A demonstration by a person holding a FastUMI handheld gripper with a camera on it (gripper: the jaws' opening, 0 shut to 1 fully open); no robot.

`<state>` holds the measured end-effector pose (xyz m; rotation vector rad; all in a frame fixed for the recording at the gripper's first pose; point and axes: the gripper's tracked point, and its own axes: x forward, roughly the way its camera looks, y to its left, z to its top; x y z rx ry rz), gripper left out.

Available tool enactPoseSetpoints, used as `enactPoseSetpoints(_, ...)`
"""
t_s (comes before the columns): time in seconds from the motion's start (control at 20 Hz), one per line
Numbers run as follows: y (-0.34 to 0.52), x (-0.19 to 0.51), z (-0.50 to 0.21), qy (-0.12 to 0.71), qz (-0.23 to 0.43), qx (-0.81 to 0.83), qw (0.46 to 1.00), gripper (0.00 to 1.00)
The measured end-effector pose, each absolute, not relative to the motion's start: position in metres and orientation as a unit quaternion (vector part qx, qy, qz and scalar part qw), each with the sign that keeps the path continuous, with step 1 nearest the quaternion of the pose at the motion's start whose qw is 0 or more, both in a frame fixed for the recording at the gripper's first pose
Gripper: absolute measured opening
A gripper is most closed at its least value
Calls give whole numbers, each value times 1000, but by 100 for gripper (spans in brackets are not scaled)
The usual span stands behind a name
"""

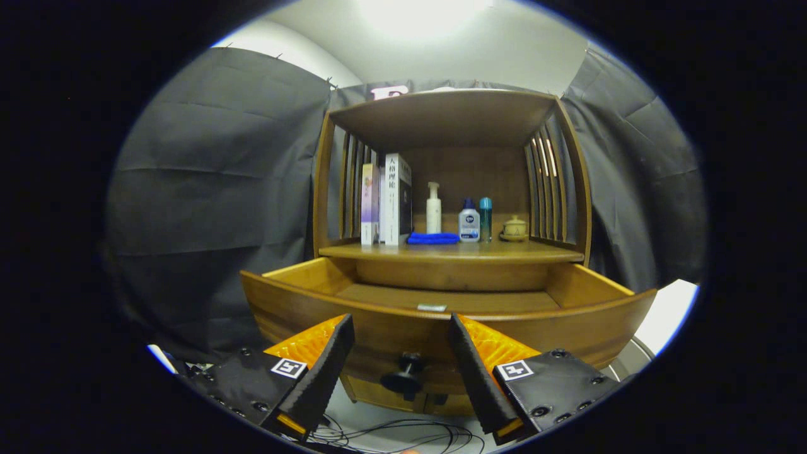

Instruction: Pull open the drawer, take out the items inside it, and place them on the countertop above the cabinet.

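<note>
Below the counter (454, 252) the drawer (441, 315) stands pulled open, its knob (403, 372) between the released hand-held gripper (401, 337) fingers, items inside unseen, so emptying likely remains.

The drawer (441, 296) stands pulled out, but its front wall hides the near part of its floor. The cabinet (403, 394) below the drawer is mostly covered by the drawer front and the gripper (401, 362). Labels on the small bottles (469, 222) on the tabletop (454, 252) are too small to make out.
</note>
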<state>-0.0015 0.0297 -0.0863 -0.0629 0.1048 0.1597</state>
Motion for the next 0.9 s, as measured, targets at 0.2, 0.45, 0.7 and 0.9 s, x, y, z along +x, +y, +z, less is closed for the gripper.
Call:
enactPoseSetpoints(0.2,32,24,-61,79,87,-13,993,94)
enactPoseSetpoints(0.45,24,73,-72,165,89,6,982,94)
enactPoseSetpoints(0.7,19,109,-102,265,88,30,960,93)
enactPoseSetpoints(0.9,17,130,-117,315,76,36,945,93)
